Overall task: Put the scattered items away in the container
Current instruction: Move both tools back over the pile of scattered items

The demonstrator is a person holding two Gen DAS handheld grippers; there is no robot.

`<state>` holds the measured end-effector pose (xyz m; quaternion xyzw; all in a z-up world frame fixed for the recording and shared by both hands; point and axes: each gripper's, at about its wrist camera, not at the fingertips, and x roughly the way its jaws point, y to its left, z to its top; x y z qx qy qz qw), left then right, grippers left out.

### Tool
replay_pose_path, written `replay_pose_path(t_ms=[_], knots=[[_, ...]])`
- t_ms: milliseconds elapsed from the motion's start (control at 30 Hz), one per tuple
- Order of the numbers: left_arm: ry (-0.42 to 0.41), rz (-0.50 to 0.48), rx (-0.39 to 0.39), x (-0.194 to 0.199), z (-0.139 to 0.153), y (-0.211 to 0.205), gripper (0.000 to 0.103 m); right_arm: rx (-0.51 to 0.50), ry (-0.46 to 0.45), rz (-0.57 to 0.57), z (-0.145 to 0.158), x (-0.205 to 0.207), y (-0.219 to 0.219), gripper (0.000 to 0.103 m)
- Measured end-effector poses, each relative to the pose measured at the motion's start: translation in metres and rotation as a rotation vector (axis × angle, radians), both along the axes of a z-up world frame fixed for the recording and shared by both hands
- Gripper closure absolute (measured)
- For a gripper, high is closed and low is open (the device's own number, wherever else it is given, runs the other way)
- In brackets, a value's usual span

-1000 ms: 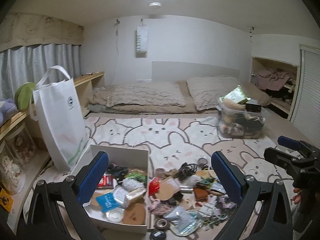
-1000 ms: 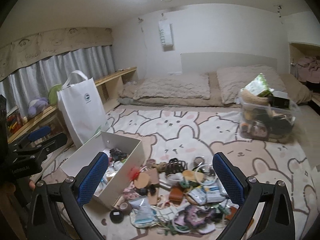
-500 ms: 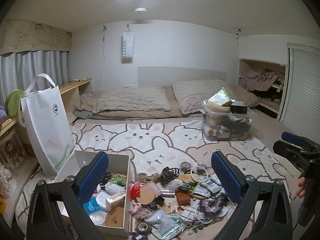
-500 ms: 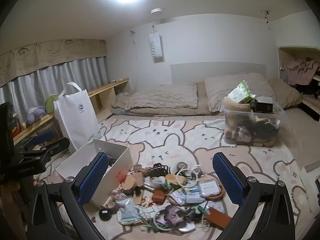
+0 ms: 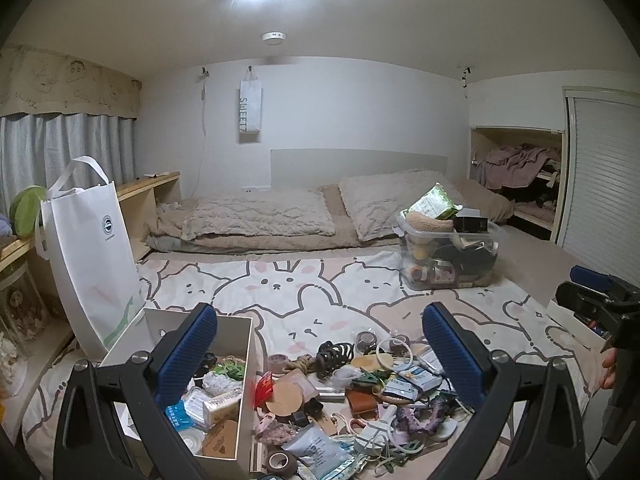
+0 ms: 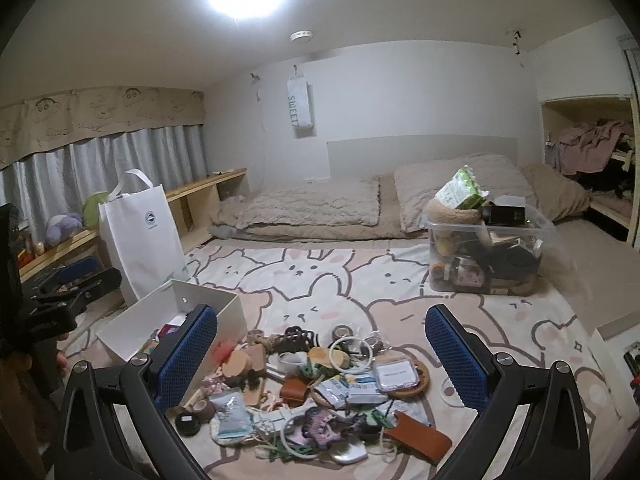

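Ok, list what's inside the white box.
The white box holds a blue packet, green strands, a clear round lid and brown card. The left claw finger covers the rest.

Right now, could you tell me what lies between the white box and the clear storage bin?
In the right wrist view, only bare bunny-print blanket separates the white box from the clear bin.

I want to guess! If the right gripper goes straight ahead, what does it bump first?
Probably nothing in the pile: the right gripper, open, points over it toward the bunny rug and bedding. Depth is unclear.
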<state>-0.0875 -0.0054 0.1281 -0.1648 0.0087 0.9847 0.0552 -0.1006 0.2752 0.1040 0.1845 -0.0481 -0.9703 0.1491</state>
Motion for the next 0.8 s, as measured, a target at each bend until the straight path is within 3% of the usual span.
replay_pose_path(t_ms=[533,800], knots=[[-0.052,0.001,0.075,0.006,-0.073,-0.022,0.0,-0.016,0.006,-0.056,-0.063,0.007,0.025,0.0],[-0.124,0.04,0.068,0.0,-0.122,-0.032,0.0,-0.029,-0.054,-0.093,-0.101,-0.001,0.035,0.0]])
